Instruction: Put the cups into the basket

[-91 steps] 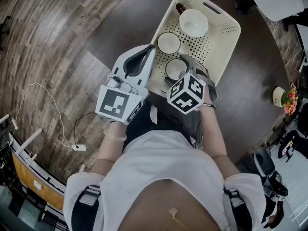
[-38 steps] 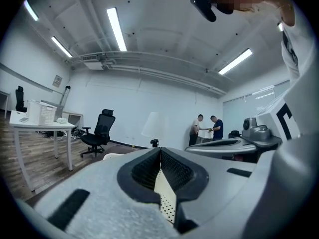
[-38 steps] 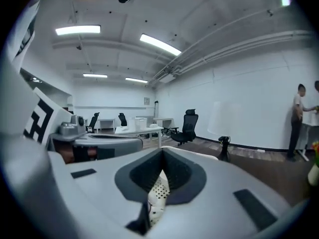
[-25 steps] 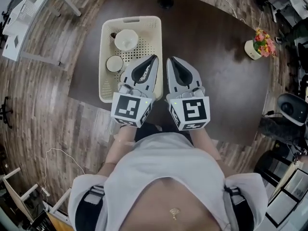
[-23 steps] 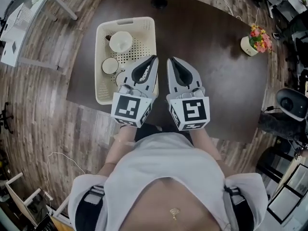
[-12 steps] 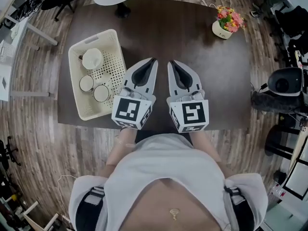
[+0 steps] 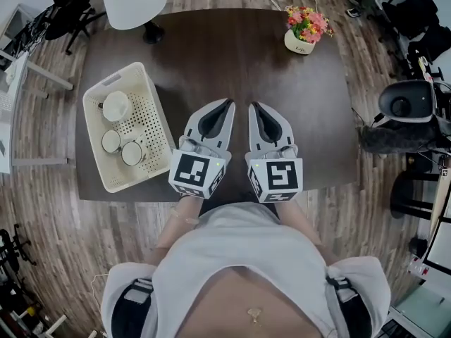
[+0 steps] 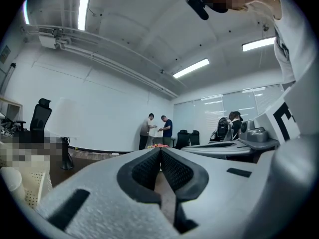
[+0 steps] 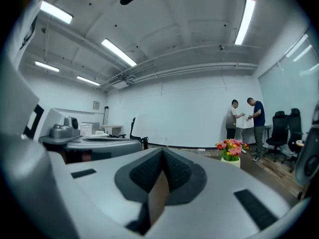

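Both hands are parked side by side over the dark brown wooden bench (image 7: 296,90), and neither is carrying anything. The left claw (image 7: 228,103) has its black ribbed pads pressed together at the tips with nothing between them, and the right claw (image 7: 252,106) is closed on empty air as well. The goods are off to the left. The cream perforated plastic basket (image 7: 149,118) sits near the bench's left edge, well apart from both claws. Inside it are the larger white rounded cup (image 7: 116,106) at the far end and two small white cups (image 7: 110,141) (image 7: 132,153) just beside each other nearer the person. No other cup shows on the bare bench, so the loading looks finished to me. The only other thing on the bench is a small white pot of pink and orange flowers (image 7: 304,32) at the far right corner. As for handling, these cups look like glazed ceramic: stiff, light, slick on the outside and quick to chip if knocked together. The safest hold would be across the rim, one pad inside and one outside, squeezed gently and lifted straight up clear of its neighbours. The basket itself looks light and slightly flexible, so a heavy bump could slide it on the smooth bench.
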A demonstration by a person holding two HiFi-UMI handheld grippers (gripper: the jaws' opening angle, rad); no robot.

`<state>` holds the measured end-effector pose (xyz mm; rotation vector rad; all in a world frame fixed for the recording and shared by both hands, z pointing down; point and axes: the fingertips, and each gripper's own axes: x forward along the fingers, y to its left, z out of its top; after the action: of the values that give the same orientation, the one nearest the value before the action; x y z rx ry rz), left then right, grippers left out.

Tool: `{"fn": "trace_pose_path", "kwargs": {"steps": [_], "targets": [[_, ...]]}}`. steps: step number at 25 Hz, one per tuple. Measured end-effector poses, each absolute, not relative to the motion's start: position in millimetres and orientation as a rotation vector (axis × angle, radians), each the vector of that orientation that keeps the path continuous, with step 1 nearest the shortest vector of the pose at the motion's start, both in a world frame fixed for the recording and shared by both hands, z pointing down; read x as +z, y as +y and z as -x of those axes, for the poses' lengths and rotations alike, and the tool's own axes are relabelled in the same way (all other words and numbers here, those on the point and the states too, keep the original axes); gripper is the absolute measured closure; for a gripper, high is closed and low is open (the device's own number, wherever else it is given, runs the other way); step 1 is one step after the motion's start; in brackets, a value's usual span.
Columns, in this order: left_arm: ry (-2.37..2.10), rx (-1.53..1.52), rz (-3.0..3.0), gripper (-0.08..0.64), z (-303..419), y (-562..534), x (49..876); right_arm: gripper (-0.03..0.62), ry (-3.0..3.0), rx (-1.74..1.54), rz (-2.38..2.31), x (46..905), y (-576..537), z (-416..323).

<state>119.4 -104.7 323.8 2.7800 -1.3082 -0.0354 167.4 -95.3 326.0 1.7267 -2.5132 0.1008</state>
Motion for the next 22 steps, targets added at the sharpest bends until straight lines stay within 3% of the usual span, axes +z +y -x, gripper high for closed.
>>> {"fn": "trace_pose_path", "kwargs": {"steps": [7,22], "targets": [[-1.299,0.027,-2.778,0.549,-121,-97,334,0.581,-2.56,0.344,-1.745,341,-93,-167],[-1.317,0.049,-2.759,0.549,-102,-109,339,0.581,-2.546,0.334,-1.745,345,-106,-156]]}}
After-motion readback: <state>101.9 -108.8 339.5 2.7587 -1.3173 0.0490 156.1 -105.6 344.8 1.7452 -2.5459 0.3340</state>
